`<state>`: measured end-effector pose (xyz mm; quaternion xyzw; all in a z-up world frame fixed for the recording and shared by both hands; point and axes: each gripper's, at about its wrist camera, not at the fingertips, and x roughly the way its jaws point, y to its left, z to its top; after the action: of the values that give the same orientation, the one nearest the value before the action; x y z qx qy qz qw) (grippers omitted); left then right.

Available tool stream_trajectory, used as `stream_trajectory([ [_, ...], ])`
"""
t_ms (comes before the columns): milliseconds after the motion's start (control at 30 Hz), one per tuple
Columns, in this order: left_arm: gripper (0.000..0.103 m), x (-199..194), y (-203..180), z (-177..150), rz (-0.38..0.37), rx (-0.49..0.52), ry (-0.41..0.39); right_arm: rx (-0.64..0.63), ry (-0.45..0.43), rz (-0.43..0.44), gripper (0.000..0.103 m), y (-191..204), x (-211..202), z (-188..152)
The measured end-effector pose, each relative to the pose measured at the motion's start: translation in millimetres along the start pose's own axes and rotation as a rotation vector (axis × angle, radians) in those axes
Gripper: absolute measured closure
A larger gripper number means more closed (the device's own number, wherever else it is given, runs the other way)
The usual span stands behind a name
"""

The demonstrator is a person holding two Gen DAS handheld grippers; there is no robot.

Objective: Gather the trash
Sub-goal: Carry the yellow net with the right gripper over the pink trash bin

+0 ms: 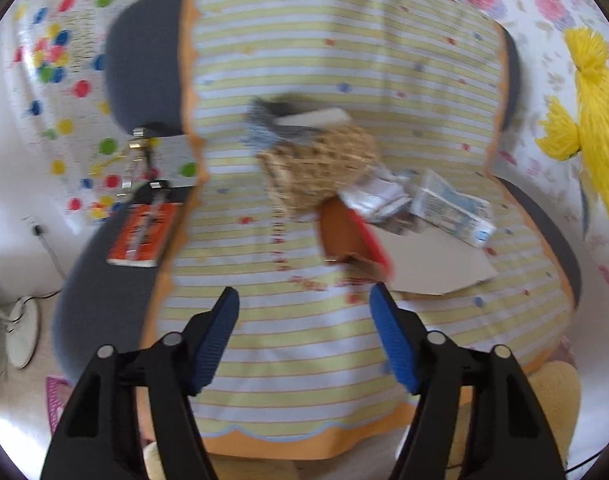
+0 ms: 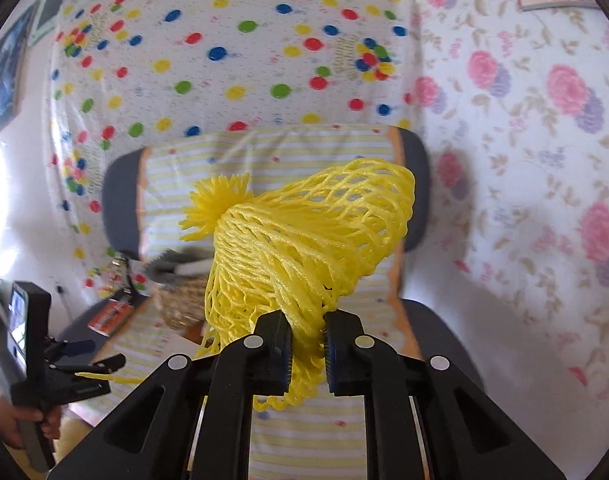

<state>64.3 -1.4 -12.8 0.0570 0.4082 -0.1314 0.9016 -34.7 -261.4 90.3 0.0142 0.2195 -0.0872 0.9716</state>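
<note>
My right gripper (image 2: 307, 344) is shut on a yellow foam fruit net (image 2: 304, 240) and holds it up above the striped cloth; the net also shows at the right edge of the left wrist view (image 1: 596, 120). My left gripper (image 1: 304, 332) is open and empty, above the striped cloth (image 1: 288, 352) on the seat. Ahead of it a woven basket (image 1: 324, 168) holds grey and white items. Beside the basket lie crumpled wrappers (image 1: 380, 196), a printed packet (image 1: 452, 208), a brown and red carton (image 1: 352, 240) and a flat cardboard sheet (image 1: 436, 264).
The striped cloth covers a dark grey chair (image 1: 144, 80). An orange booklet (image 1: 144, 236) lies on the seat's left side. A fan base (image 1: 22, 332) and cable stand on the floor at left. Dotted and floral sheets hang behind. The left gripper shows in the right wrist view (image 2: 88, 356).
</note>
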Motion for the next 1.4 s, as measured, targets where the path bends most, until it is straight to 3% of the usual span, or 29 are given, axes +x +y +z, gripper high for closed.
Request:
stream_trajectory([
  [133, 0.037, 27.5, -39.7, 16.1, -0.044, 0.069, 0.029, 0.062, 0.017, -0.056, 0.089, -30.3, -1.3, -15.7],
  [300, 0.037, 69.2, -38.2, 15.9, 0.000, 0.011, 0.114, 0.101, 0.055, -0.054, 0.089, -48.1, 3.0, -35.6],
  [367, 0.038, 76.4, -31.1, 14.2, -0.031, -0.034, 0.129, 0.108, 0.068, -0.045, 0.089, -49.8, 4.0, -42.5],
  [400, 0.040, 78.7, -28.3, 14.2, -0.057, -0.055, 0.131, 0.112, 0.077, -0.039, 0.089, -50.8, 5.9, -45.8],
  [467, 0.059, 82.5, -25.5, 14.3, -0.121, -0.081, 0.132, 0.121, 0.089, -0.027, 0.089, -50.5, 8.6, -48.4],
  [500, 0.078, 83.1, -24.0, 15.0, -0.154, -0.095, 0.127, 0.127, 0.095, -0.018, 0.089, -50.2, 9.8, -50.1],
  [533, 0.092, 80.8, -21.1, 15.9, -0.188, -0.113, 0.111, 0.129, 0.097, -0.012, 0.089, -49.4, 9.9, -50.2],
  [633, 0.100, 65.8, -16.4, 20.9, -0.211, -0.134, 0.053, 0.125, 0.097, -0.004, 0.089, -45.1, 8.3, -50.0],
  [833, 0.102, -4.3, -19.2, 37.5, -0.177, -0.058, -0.124, 0.140, 0.097, 0.009, 0.089, -44.5, 7.5, -48.8],
  [1033, 0.102, -86.2, -18.1, 47.8, -0.088, -0.007, -0.335, 0.176, 0.059, 0.014, 0.089, -50.1, -6.3, -46.7],
  [1200, 0.102, -127.3, -41.7, 40.0, -0.183, 0.054, -0.424, 0.210, 0.008, -0.031, 0.089, -66.2, -44.6, -49.0],
  [1400, 0.102, -122.1, -125.8, 16.5, -0.393, 0.211, -0.408, 0.226, 0.040, -0.320, 0.089, -119.8, -117.1, -81.4],
])
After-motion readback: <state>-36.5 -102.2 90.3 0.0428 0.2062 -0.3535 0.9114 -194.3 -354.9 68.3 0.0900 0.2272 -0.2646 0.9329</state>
